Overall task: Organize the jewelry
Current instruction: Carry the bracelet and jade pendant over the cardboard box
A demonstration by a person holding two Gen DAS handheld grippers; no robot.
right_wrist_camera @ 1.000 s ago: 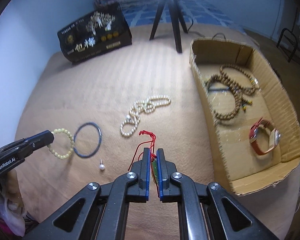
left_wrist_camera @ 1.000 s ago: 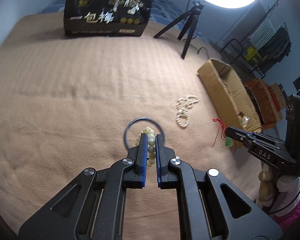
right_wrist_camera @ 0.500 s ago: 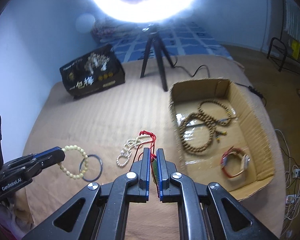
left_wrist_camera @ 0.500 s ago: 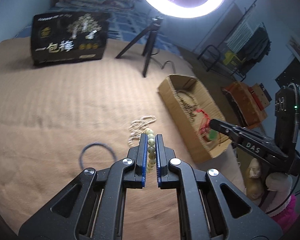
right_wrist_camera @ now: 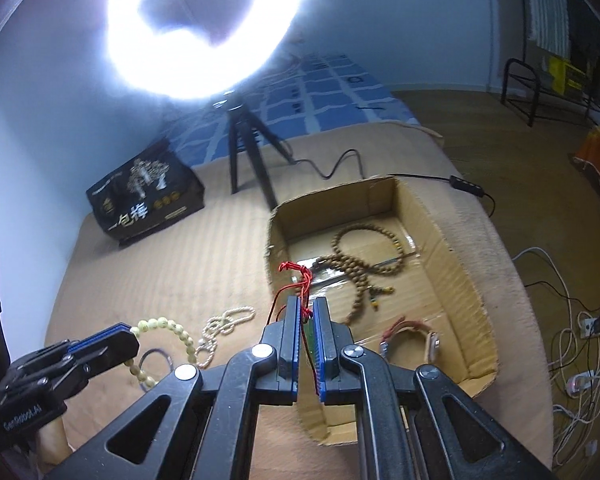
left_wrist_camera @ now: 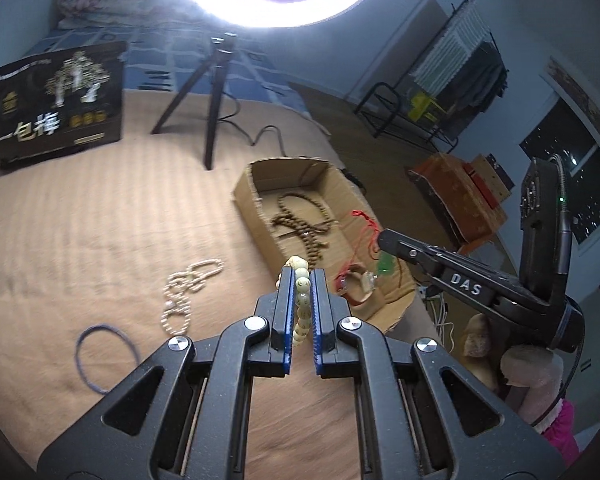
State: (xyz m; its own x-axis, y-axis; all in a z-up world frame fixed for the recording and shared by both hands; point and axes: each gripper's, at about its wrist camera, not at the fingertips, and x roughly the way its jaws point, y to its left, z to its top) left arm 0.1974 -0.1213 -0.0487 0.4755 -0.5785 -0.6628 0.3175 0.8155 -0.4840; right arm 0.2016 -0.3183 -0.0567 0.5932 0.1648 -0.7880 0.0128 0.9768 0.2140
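Gripping the red-cord pendant (right_wrist_camera: 302,312), the right gripper (right_wrist_camera: 307,320) is nearest the cardboard box's (right_wrist_camera: 466,280) near-left corner; the left gripper (left_wrist_camera: 299,292), clamping the pale bead bracelet (left_wrist_camera: 302,300), hangs farther left

Both fisheye views are lit chiefly by a ring light (right_wrist_camera: 204,28) on a tripod (right_wrist_camera: 246,152), blown out to pure white with surrounding haze. The room beyond is dim and bluish. Corners darken to black vignette and straight edges bow. The tan bed cover (left_wrist_camera: 80,220) shows motion blur; the near gripper frames stay sharp.
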